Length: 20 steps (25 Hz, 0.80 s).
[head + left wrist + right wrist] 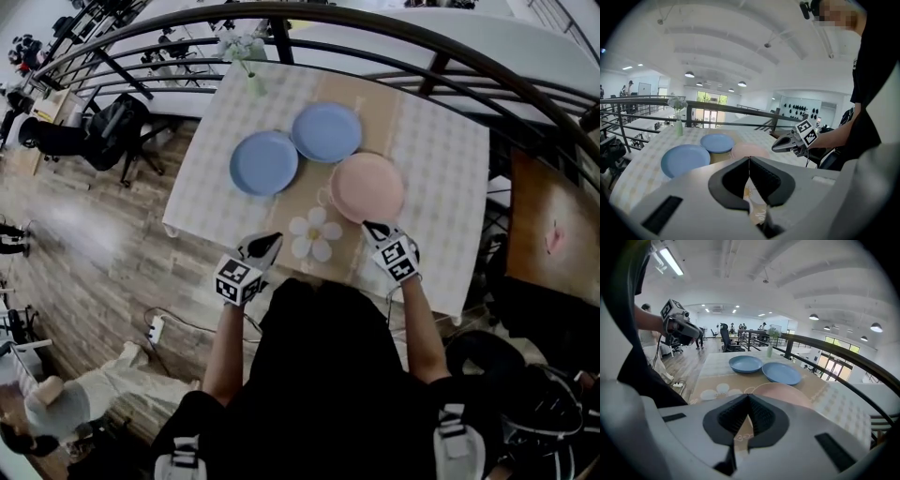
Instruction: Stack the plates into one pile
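Three plates lie apart on the table: a blue plate at the left, a second blue plate behind it, and a pink plate at the right. My right gripper hovers at the pink plate's near rim, shut and empty. Over the table's front edge, left of a flower-shaped mat, my left gripper is also shut and holds nothing. The left gripper view shows the blue plates, the pink plate and the right gripper. The right gripper view has the pink plate just beyond its jaws.
A tan runner crosses the checked tablecloth under the plates. A vase with flowers stands at the far left corner. A dark metal railing curves behind the table. A wooden surface lies to the right.
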Each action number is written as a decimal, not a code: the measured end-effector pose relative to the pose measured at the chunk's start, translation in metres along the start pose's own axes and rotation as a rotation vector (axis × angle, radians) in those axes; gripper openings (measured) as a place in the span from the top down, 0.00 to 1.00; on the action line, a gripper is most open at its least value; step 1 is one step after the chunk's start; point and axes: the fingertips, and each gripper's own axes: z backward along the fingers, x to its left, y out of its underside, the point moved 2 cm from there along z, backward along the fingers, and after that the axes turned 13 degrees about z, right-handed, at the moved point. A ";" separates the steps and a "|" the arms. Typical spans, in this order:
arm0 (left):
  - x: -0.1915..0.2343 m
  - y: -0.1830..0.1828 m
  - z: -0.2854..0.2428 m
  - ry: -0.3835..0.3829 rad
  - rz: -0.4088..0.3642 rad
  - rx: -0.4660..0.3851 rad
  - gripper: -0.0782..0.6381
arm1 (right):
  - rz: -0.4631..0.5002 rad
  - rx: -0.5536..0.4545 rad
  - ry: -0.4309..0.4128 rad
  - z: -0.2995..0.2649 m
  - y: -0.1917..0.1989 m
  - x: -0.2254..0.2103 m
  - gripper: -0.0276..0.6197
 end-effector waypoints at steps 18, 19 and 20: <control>0.011 -0.008 -0.023 -0.016 0.044 -0.024 0.89 | 0.050 0.130 -0.120 -0.044 0.041 -0.006 0.96; 0.010 -0.008 -0.024 -0.011 0.042 -0.020 0.89 | 0.048 0.135 -0.126 -0.045 0.043 -0.005 0.96; 0.009 -0.007 -0.025 -0.008 0.041 -0.016 0.89 | 0.046 0.137 -0.132 -0.047 0.044 -0.004 0.95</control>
